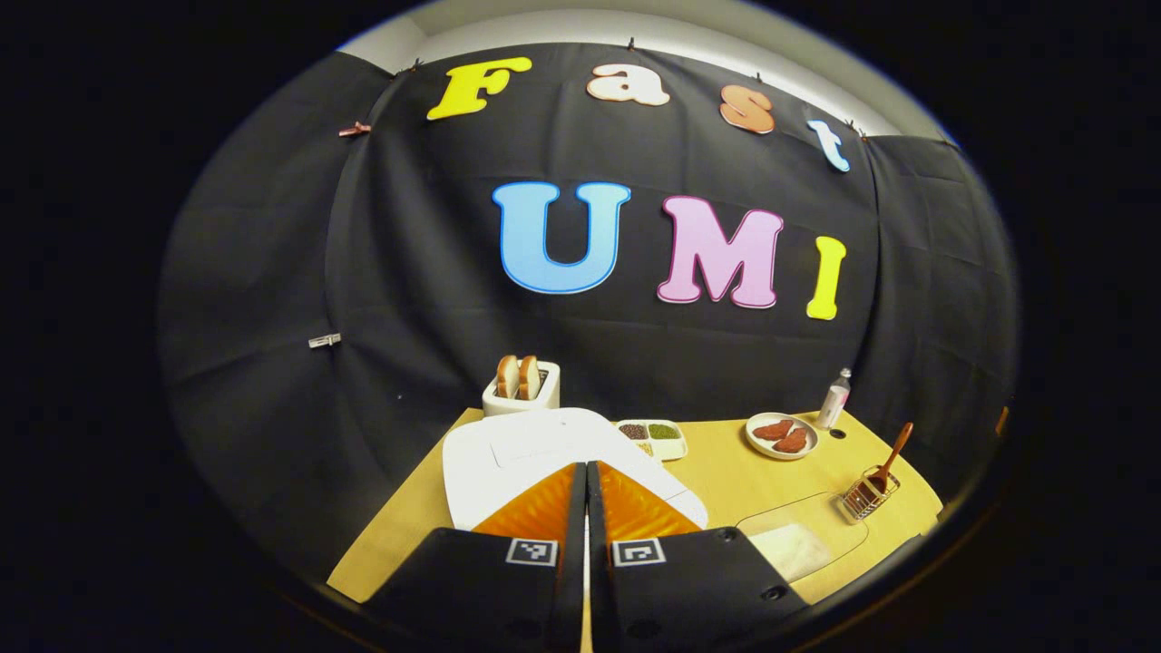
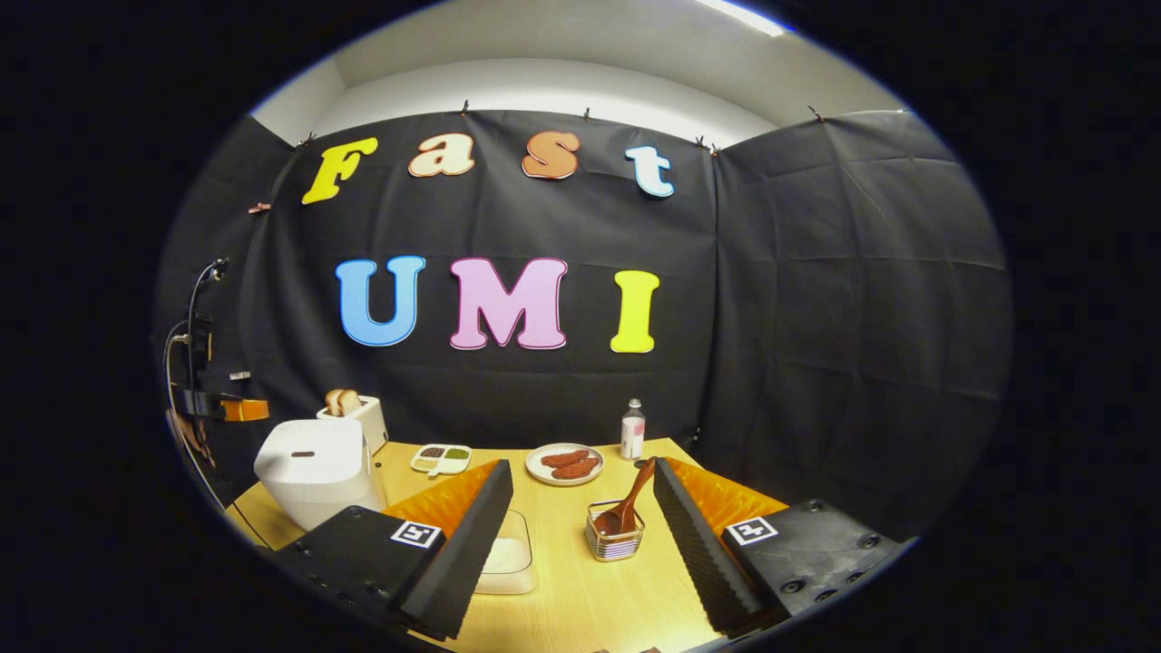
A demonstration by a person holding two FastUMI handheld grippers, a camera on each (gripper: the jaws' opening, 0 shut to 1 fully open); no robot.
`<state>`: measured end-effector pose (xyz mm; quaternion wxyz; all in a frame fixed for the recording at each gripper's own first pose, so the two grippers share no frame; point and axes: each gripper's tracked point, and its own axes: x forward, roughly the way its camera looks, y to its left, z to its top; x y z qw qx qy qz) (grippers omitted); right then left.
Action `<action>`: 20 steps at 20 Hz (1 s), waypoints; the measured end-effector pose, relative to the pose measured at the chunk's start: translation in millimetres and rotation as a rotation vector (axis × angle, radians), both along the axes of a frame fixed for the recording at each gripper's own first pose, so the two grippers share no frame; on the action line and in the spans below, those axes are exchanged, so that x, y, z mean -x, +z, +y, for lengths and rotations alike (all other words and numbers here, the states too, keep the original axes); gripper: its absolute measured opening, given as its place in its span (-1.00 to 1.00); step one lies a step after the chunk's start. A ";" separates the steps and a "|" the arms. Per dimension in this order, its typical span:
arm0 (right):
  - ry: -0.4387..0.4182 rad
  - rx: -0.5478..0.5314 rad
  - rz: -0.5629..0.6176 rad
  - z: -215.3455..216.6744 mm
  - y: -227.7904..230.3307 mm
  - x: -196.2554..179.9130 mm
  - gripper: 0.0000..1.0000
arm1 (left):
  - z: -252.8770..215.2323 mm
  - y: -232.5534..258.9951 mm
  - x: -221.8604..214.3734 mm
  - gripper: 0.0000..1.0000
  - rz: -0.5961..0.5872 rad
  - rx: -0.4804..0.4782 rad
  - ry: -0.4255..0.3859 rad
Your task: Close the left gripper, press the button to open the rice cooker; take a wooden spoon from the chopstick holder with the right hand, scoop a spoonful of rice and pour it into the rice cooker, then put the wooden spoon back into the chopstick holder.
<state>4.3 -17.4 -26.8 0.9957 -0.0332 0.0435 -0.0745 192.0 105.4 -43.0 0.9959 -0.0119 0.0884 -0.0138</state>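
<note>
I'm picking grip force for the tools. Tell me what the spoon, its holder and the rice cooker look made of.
Wooden spoon: wood, going by its brown, slightly glossy surface.
Chopstick holder: probably metal wire; thin shiny bars with gaps.
Rice cooker: likely plastic; a smooth, matte white shell.

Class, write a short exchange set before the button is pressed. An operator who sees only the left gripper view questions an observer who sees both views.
Operator: My left gripper is shut above the rice cooker. Am I touching the lid?
Observer: No. Seen from the side in the right gripper view, it hangs above the lid, apart from it.
Operator: Is the right gripper ready for the wooden spoon?
Observer: Yes. It is open and empty, with the spoon in the chopstick holder ahead between its fingers.
</note>
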 end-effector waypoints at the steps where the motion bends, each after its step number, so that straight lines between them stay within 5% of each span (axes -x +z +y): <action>1: -0.007 0.000 0.003 -1.9 0.3 -0.6 0.96 | 4.4 -7.8 -7.2 -0.84 0.024 -0.005 0.012; 13: -0.011 -0.026 0.076 3.3 -17.8 -3.5 0.96 | 1.8 -86.5 -67.3 -0.84 0.228 0.066 -0.016; 20: -0.005 -0.012 0.075 3.4 -24.0 -4.1 0.96 | -3.2 -96.9 -65.3 -0.83 0.210 -0.070 0.030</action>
